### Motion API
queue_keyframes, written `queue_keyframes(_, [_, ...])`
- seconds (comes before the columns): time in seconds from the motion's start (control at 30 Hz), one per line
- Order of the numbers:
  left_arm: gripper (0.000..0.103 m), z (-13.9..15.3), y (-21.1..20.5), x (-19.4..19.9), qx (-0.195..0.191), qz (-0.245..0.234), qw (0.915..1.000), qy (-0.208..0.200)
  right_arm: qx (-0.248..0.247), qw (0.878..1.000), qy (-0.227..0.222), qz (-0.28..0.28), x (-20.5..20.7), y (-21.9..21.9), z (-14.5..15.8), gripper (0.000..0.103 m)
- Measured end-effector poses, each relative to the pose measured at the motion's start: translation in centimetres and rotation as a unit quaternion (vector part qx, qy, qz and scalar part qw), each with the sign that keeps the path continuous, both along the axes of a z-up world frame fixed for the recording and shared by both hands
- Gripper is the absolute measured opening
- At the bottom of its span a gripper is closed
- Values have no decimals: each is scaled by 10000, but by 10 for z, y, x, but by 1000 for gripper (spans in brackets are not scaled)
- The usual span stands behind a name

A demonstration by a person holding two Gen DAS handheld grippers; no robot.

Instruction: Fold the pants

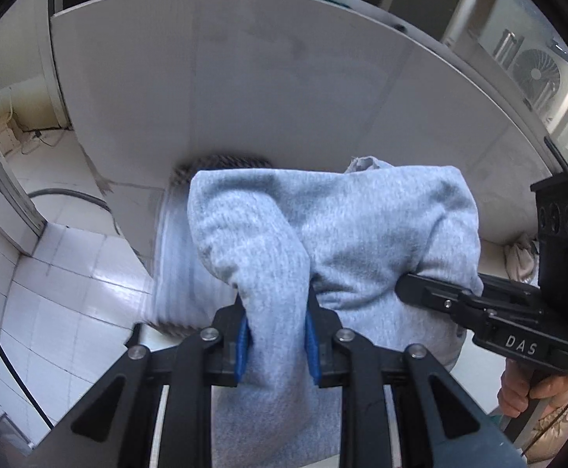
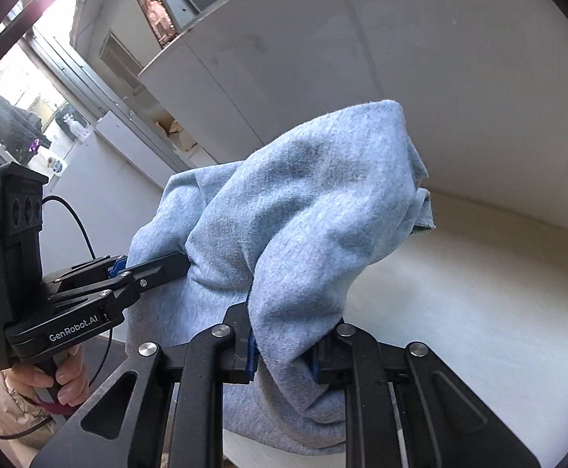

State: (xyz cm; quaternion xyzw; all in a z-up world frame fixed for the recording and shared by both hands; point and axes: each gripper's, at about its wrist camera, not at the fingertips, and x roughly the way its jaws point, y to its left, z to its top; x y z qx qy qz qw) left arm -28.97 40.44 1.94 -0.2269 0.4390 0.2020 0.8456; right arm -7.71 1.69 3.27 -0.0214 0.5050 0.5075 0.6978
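1. One broad white counter (image 1: 284, 78) fills the background of both wrist views, with white floor tiles (image 1: 69, 265) showing beyond its edge on the left.
2. Light grey pants (image 1: 346, 226) hang bunched above the counter, lifted clear of most of it and draped between the two tools; a blurred part trails down at the left.
3. Left gripper (image 1: 276, 335) has its blue-padded fingers (image 1: 242, 345) clenched on a fold of the pants.
4. Right gripper (image 2: 282, 351) likewise has its fingers pinched tight on a fold of the same fabric, just beside the other tool.
5. A hand (image 2: 55, 378) grips the left tool's handle in the right wrist view.
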Motion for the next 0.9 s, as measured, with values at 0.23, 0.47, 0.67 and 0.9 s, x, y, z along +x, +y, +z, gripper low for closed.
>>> queue_keyframes(0.23, [24, -11, 66, 9, 145, -35, 9999, 87, 50, 9998, 91, -162, 5, 56, -5, 20])
queue_keyframes(0.47, [24, -52, 106, 40, 69, -256, 9992, 298, -217, 9981, 252, -522, 23, 91, -41, 20])
queue_keyframes(0.67, [29, -97, 107, 61, 240, -538, 9960, 677, -764, 9937, 120, -807, 24, 108, -75, 25])
queue_keyframes(0.9, [50, -94, 112, 56, 287, -540, 9954, 738, -921, 9867, 292, -1309, 32, 96, -76, 57])
